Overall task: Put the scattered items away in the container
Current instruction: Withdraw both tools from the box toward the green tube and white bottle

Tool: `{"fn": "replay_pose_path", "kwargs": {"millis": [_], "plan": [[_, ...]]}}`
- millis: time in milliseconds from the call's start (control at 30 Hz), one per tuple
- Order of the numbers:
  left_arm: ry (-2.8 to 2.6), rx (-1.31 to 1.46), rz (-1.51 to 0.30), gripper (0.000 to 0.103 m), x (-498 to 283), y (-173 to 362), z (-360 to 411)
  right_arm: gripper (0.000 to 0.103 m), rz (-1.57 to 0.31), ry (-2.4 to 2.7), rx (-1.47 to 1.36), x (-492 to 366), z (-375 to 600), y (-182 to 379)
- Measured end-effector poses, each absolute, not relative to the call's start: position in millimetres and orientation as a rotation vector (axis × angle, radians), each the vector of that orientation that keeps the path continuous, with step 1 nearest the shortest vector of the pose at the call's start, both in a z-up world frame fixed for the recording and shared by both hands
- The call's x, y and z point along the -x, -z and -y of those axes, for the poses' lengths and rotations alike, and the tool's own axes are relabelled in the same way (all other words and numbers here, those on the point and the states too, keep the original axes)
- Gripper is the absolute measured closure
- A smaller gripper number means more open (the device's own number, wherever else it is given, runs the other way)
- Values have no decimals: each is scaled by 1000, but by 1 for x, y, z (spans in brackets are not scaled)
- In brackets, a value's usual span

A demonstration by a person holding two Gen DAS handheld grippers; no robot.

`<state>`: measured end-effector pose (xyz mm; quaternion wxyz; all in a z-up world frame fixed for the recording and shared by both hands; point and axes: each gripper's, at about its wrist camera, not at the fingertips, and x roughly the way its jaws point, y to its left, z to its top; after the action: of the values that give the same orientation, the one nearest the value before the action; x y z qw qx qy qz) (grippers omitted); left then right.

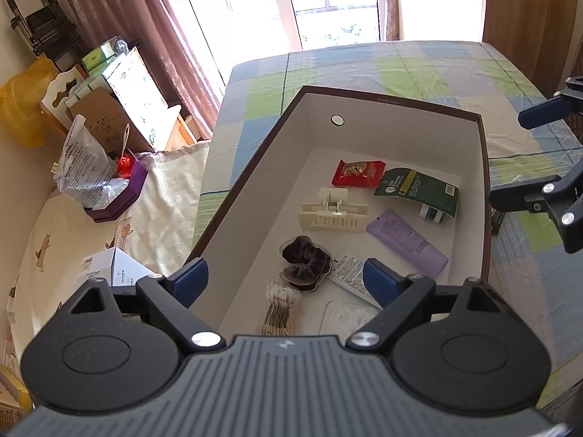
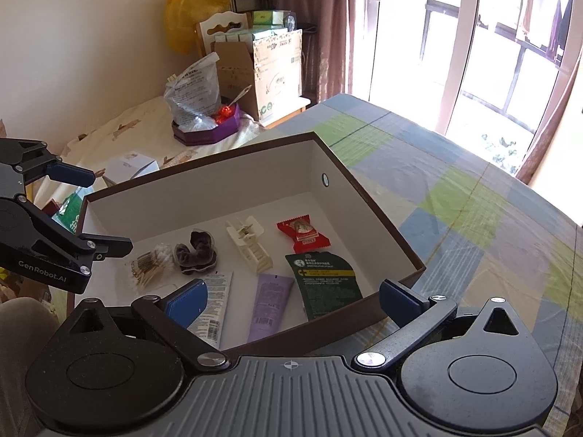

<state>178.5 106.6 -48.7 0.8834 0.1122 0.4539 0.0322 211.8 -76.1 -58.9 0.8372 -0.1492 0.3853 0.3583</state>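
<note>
Our left gripper and right gripper both hang wide and empty over the brown-walled, white-lined cardboard box, where the red snack packet, cream hair claw and lilac tube lie; we judge nothing loose remains on the checked bedsheet.

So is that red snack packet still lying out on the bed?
No, the red snack packet lies inside the brown-rimmed white box, near the cream plastic hair claw.
</note>
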Motion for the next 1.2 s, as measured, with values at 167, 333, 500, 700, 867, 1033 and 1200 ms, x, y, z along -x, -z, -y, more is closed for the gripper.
{"fn": "replay_pose_path", "kwargs": {"millis": [167, 333, 500, 700, 867, 1033, 1200], "plan": [[-73, -219, -931, 12, -162, 37, -103, 0, -795, -746, 278, -192, 91, 48], [-80, -202, -926, 12, -147, 29, -99, 0, -791, -718, 219, -175, 110, 39], [-83, -186, -919, 11, -131, 20, -92, 0, -787, -682, 223, -156, 126, 30], [-81, -141, -915, 10, -110, 12, -84, 0, -795, -627, 230, -134, 144, 28], [-45, -117, -919, 10, -95, 17, -69, 0, -831, -575, 193, -119, 159, 34], [-8, -94, -922, 10, -80, 21, -54, 0, -871, -517, 179, -103, 177, 43], [41, -72, -917, 10, -71, 27, -38, 0, -898, -450, 183, -91, 196, 50]]}}
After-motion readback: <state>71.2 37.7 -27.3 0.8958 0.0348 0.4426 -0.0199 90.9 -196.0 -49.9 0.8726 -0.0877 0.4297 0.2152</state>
